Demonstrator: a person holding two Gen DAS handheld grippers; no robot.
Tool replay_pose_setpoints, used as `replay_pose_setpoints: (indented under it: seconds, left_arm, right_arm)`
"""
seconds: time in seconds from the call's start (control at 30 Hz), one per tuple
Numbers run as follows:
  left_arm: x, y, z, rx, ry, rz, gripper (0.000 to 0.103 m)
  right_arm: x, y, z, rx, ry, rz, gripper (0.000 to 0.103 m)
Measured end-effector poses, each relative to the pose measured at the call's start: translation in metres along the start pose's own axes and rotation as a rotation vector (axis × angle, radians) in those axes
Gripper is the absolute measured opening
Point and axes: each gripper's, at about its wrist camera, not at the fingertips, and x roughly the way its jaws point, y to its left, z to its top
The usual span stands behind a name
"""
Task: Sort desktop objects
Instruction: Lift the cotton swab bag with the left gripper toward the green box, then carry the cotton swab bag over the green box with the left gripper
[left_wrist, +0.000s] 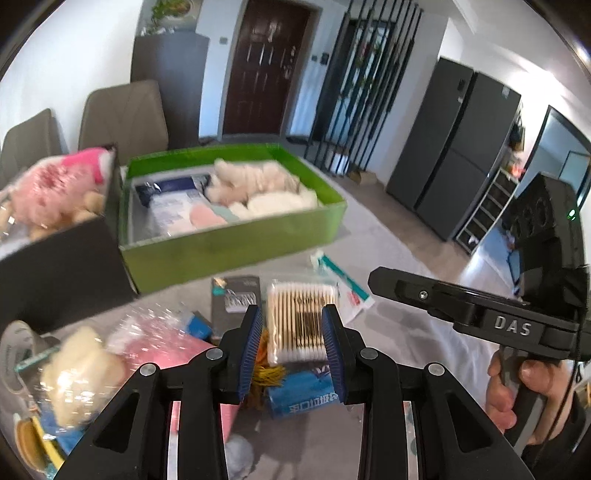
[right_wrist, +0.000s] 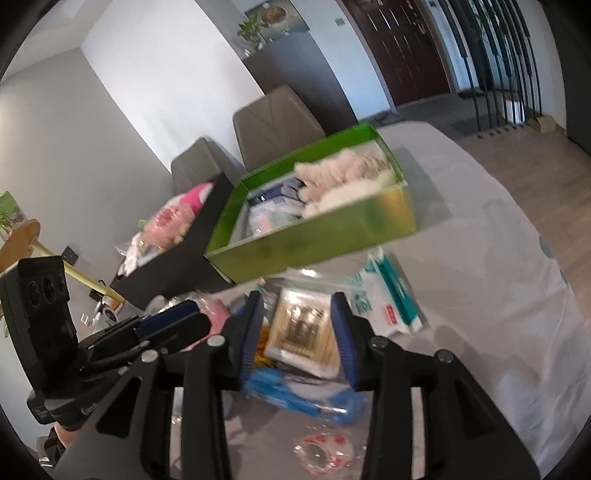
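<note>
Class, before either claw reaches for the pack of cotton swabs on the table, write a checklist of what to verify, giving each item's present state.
1. Clear plastic pack of cotton swabs unobstructed on top: ok.
2. Left claw empty: ok.
3. Right claw empty: ok.
4. Green cardboard box has room left: cannot tell.
5. Swab pack centred ahead of the right claw: ok.
6. Images sharp enough to judge contact: not ok, blurred.

White walls enclose the room. In the left wrist view a dark brown panelled door (left_wrist: 266, 66) stands at 12 o'clock, a black slatted partition (left_wrist: 369, 88) at 1 o'clock, a dark grey refrigerator (left_wrist: 458, 147) at 2 o'clock. Two taupe chairs (left_wrist: 122, 114) sit at 10 o'clock behind the grey-clothed table (left_wrist: 399, 332). Daylight brightens the pale floor (left_wrist: 373, 195).
</note>
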Motion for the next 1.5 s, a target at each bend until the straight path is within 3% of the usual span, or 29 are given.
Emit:
replay_pose_setpoints:
  seconds: [0.3, 1.13, 1.23, 1.5]
  left_arm:
    - [0.031, 0.002, -0.006, -0.011, 0.076, -0.008, 0.033]
    - [0.068, 0.008, -0.009, -0.040, 0.154, -0.036, 0.036]
    - [0.069, 0.008, -0.009, -0.037, 0.153, -0.036, 0.037]
    - [0.068, 0.004, -0.009, -0.037, 0.142, -0.046, 0.038]
  right_arm:
    - [0.030, -0.015, -0.008, 0.011, 0.089, 0.012, 0.040]
    - [0.067, -0.030, -0.014, 0.042, 0.159, 0.036, 0.040]
    - [0.070, -0.033, -0.016, 0.047, 0.171, 0.028, 0.033]
    - [0.067, -0.028, -0.016, 0.023, 0.162, 0.021, 0.027]
